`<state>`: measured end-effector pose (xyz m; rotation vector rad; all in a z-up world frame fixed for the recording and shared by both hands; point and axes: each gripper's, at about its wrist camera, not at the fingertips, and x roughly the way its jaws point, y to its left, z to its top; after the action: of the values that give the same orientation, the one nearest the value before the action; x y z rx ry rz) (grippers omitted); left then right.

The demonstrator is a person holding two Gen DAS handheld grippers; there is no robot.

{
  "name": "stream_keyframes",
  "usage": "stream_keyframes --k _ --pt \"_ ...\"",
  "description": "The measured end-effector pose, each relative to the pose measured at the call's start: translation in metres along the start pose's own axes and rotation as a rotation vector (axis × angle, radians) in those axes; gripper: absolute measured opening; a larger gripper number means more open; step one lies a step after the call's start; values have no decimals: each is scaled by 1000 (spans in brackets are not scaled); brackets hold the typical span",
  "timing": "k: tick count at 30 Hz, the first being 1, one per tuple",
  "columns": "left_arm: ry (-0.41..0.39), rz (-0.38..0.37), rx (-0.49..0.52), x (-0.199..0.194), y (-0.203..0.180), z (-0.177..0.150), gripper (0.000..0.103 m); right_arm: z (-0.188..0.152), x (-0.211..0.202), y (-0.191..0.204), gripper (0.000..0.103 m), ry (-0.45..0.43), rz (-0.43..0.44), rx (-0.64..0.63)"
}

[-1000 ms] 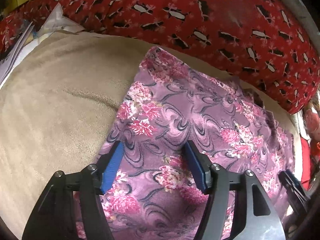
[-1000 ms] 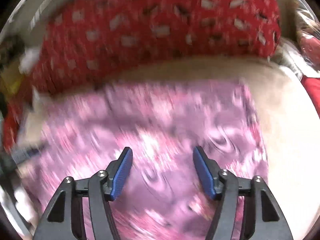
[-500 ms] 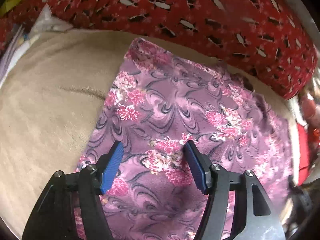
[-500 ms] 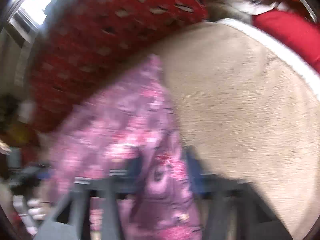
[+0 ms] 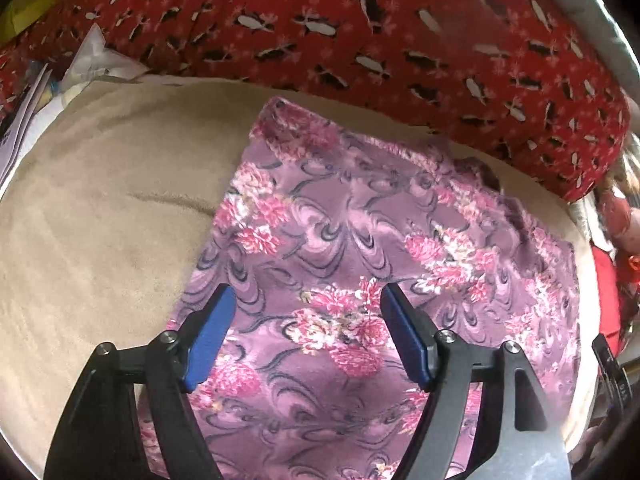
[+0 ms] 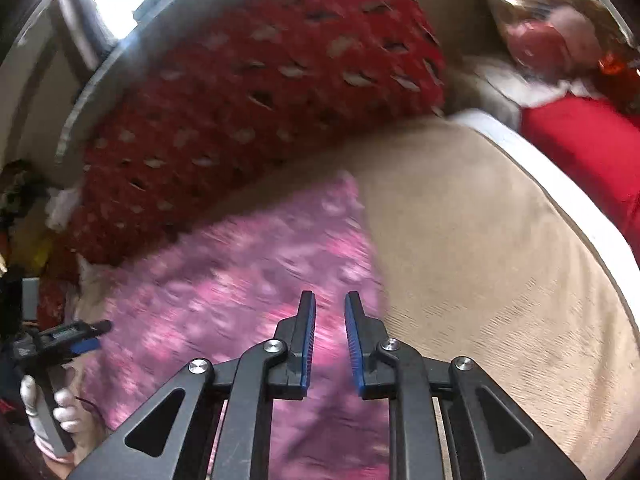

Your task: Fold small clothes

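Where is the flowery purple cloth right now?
The cloth lies flat on the beige blanket, just in front of the red pillow. In the left view it is right of centre.

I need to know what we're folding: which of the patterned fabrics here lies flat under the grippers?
The purple floral cloth, spread flat on the beige blanket. The red patterned cushion is bulky and sits behind it, away from both grippers.

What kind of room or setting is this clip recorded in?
Most likely a bedroom or other home living space: a beige blanket covers a soft surface, a red patterned bolster lies along its far edge, and a purple floral garment is spread on it.
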<state>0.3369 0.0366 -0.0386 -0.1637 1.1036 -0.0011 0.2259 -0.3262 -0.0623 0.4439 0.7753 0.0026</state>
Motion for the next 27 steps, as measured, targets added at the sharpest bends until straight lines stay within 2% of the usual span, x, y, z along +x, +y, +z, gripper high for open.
stream_keyframes --k 2,4,5,6,9,27 --pt "31 40 22 13 -5 -4 75 -5 16 11 28 38 -24 -40" --pt "10 79 55 14 -11 -7 76 -15 36 8 37 107 -61 -51" --pt "4 90 63 13 -13 -8 77 -25 46 7 38 107 -78 -59" --pt "0 97 66 13 -14 -8 77 -31 41 9 39 41 -80 -77" --pt "-1 93 61 16 -13 -8 79 -45 38 10 41 -12 -99 -113" --pt "-2 90 57 17 -11 -8 84 -46 39 6 49 -46 -81 -98"
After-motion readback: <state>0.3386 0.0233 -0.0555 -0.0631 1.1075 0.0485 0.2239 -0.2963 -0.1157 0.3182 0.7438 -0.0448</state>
